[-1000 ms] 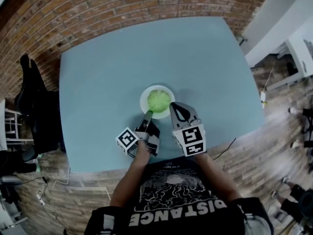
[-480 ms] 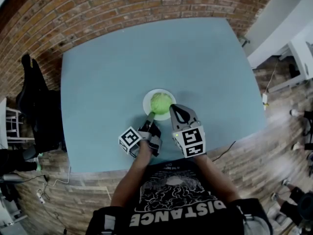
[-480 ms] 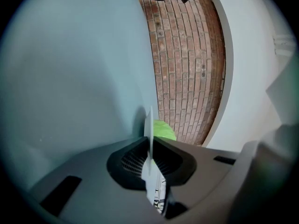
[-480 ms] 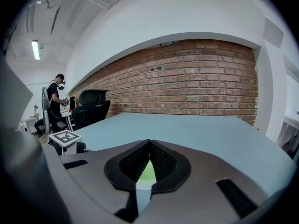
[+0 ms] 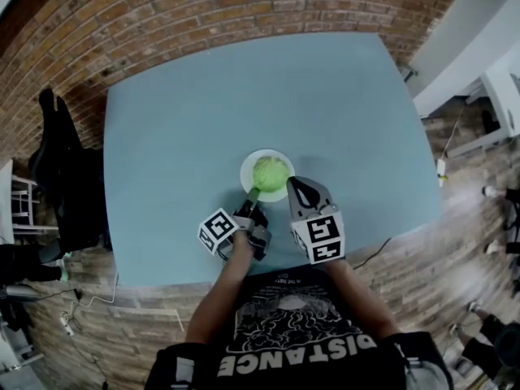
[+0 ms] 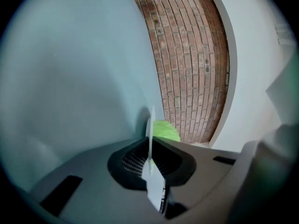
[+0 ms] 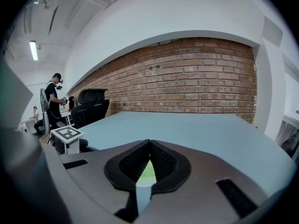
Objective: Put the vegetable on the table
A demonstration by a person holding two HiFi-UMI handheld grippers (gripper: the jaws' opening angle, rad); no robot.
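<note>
None of the transfer is done: the vegetable (image 5: 270, 171) is seen on the plate (image 5: 245, 171), whose rim is clamped by the left gripper (image 5: 253, 194), the right gripper (image 5: 292, 184) being closed, empty, beside the plate.

At the lower centre of the frame the right gripper (image 7: 149, 144) has its jaws brought tip to tip, a sliver of green vegetable (image 7: 147, 171) showing through the gap beneath them, while the pale blue counter (image 7: 196, 129) runs back to a brick wall (image 7: 187, 78), a black office chair (image 7: 91, 105) at left.

Head view looks steeply down; both gripper views skim the shared table (image 5: 179, 136) toward brick wall (image 7: 196, 78).
</note>
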